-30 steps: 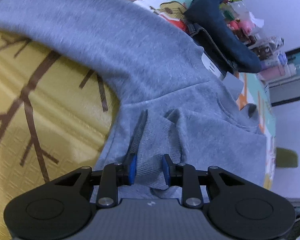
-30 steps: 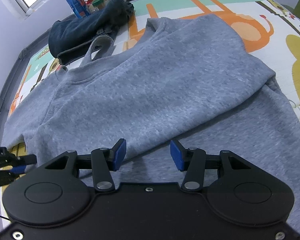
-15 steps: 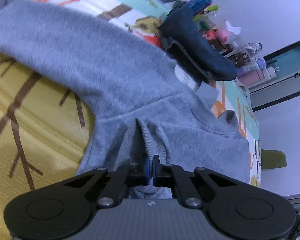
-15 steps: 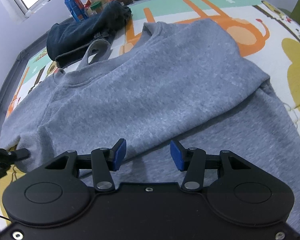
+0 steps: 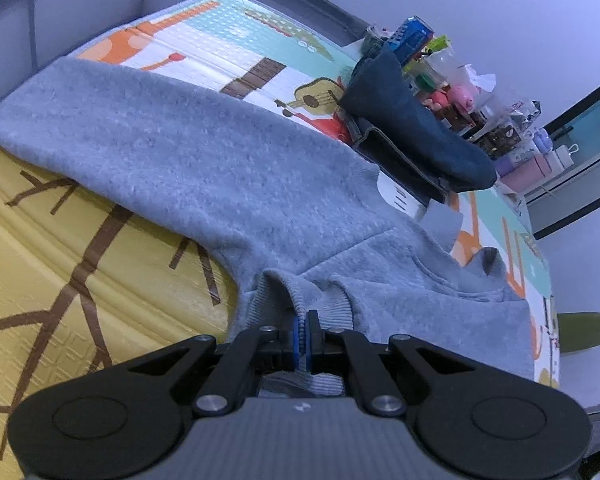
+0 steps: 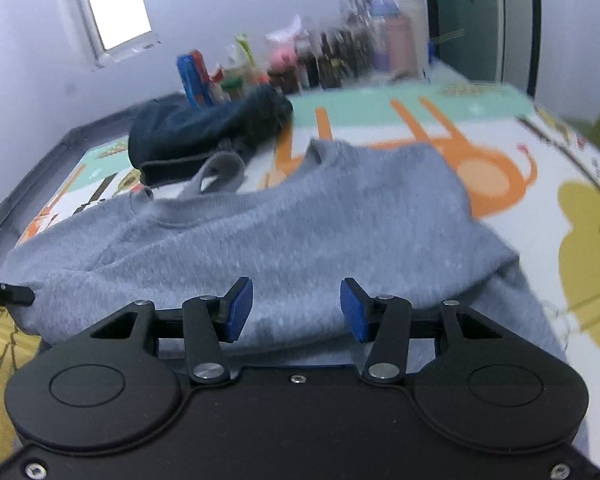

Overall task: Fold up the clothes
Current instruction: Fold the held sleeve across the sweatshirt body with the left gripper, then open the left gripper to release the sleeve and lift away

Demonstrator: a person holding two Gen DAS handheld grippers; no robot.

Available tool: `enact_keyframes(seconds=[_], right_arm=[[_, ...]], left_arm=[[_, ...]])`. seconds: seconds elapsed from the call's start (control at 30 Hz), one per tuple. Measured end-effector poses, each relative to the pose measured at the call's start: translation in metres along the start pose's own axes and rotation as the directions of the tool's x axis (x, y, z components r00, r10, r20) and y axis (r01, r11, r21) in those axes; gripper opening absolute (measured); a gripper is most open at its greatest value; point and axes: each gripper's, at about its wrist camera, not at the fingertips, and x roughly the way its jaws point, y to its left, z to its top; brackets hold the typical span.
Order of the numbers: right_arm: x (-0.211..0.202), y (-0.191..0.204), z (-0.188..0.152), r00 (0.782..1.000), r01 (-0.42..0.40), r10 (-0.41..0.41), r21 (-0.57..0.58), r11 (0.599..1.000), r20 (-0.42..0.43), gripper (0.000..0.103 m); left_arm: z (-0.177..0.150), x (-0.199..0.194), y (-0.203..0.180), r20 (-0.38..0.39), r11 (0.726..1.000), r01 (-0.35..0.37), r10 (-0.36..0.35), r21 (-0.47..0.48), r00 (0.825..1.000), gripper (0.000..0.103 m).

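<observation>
A grey sweatshirt [image 5: 220, 152] lies spread across a colourful play mat [image 5: 60, 240] with cartoon animal and tree prints. The left gripper [image 5: 303, 334] is closed tight on a ribbed edge of the sweatshirt, pinching a raised fold of fabric between its blue pads, while the right gripper [image 6: 296, 310] hovers above the garment's body with its fingers spread apart, holding nothing. Behind the sweatshirt sits a heap of dark blue clothing [image 6: 204, 128], with blurred bottles [image 6: 332, 60] lined along the wall.
</observation>
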Motion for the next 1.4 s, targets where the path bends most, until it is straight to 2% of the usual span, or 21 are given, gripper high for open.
enact_keyframes(seconds=[0.27,0.4,0.63,0.83,0.93,1.03,1.07,1.17,1.27,1.4], right_arm=[[-0.002,-0.008,-0.003,0.996,0.059,-0.051,-0.122,0.991,0.071,0.05],[0.002,-0.015,-0.003,0.993,0.092,-0.078,-0.168,0.982,0.085,0.051],[0.029,-0.029,-0.006,0.992,0.123,-0.124,-0.174,0.977,0.007,0.051],[0.054,-0.041,-0.011,0.981,0.133,-0.152,-0.151,0.98,-0.124,0.051],[0.059,-0.046,-0.012,0.977,0.128,-0.148,-0.133,0.983,-0.152,0.052],[0.063,-0.046,-0.013,0.973,0.139,-0.163,-0.154,0.978,-0.163,0.059],[0.064,-0.046,-0.013,0.971,0.146,-0.172,-0.158,0.977,-0.164,0.063],[0.067,-0.053,-0.012,0.967,0.159,-0.177,-0.107,0.981,-0.185,0.077],[0.07,-0.061,-0.011,0.962,0.17,-0.176,-0.045,0.984,-0.21,0.081],[0.071,-0.063,-0.01,0.96,0.175,-0.182,-0.053,0.983,-0.213,0.084]], left_arm=[[0.012,-0.019,0.0,0.082,0.999,-0.04,0.04,0.009,0.996,0.003],[0.014,-0.011,0.003,0.068,0.997,-0.081,0.08,0.008,0.994,0.003],[-0.005,0.025,0.017,-0.026,0.985,-0.174,0.174,0.001,0.984,0.005],[-0.004,0.025,0.013,-0.014,0.968,-0.246,0.247,0.038,0.969,0.012],[-0.004,0.019,0.008,0.002,0.958,-0.282,0.282,0.046,0.959,0.013],[-0.004,0.011,0.001,0.058,0.931,-0.36,0.357,0.058,0.932,0.012],[-0.004,0.008,0.0,0.074,0.93,-0.364,0.36,0.052,0.93,0.012],[-0.002,-0.001,-0.007,0.084,0.947,-0.318,0.314,0.042,0.946,0.019],[-0.004,-0.004,-0.022,0.106,0.967,-0.246,0.238,0.066,0.965,0.024],[-0.01,-0.001,-0.052,0.119,0.976,-0.157,0.14,0.149,0.983,0.035]])
